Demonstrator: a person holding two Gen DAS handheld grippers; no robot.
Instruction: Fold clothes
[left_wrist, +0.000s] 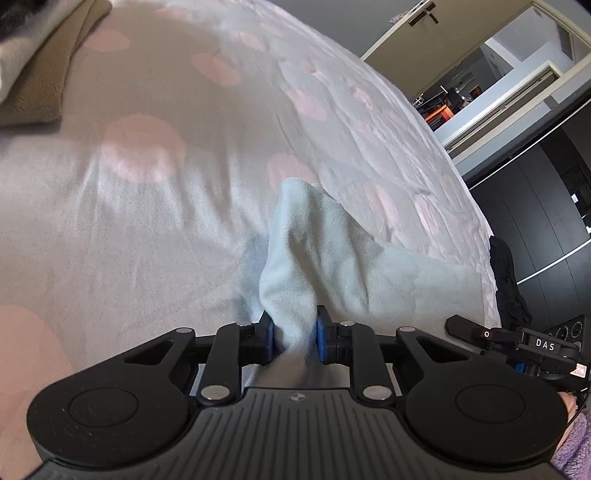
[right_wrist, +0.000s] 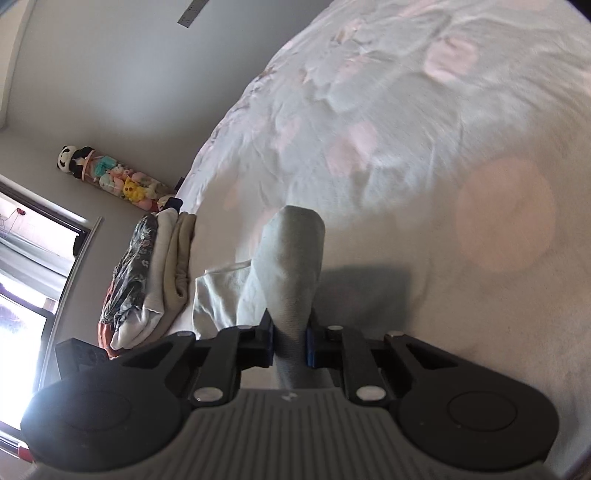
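**A:** so both grippers have a pinch of the same pale blue garment (left_wrist: 332, 258). left gripper (left_wrist: 294, 341) has its jaws squeezed nearly together on a bunched fold, right gripper (right_wrist: 290, 343) same deal, clamped tight on a rolled-looking bit of the cloth. garment's held over the bed sheet (left_wrist: 147, 229), the one with pink dots, and part of it looks to drape down onto it

**B:** my guess is mid-fold, carrying an edge or two corners across. can't tell which fold it is though, could be spreading it flat or doubling it over

**A:** yeah same. whatever comes next, both grips need to stay level so the cloth doesn't twist, then lay it down smooth

**B:** views differ a bit. left one shows the doorway (left_wrist: 498, 74) and something dark (left_wrist: 506, 280) at the bed's edge. right one shows the folded stack (right_wrist: 155, 280) side-on with a window behind, plus a row of plush toys (right_wrist: 110, 177) on the wall
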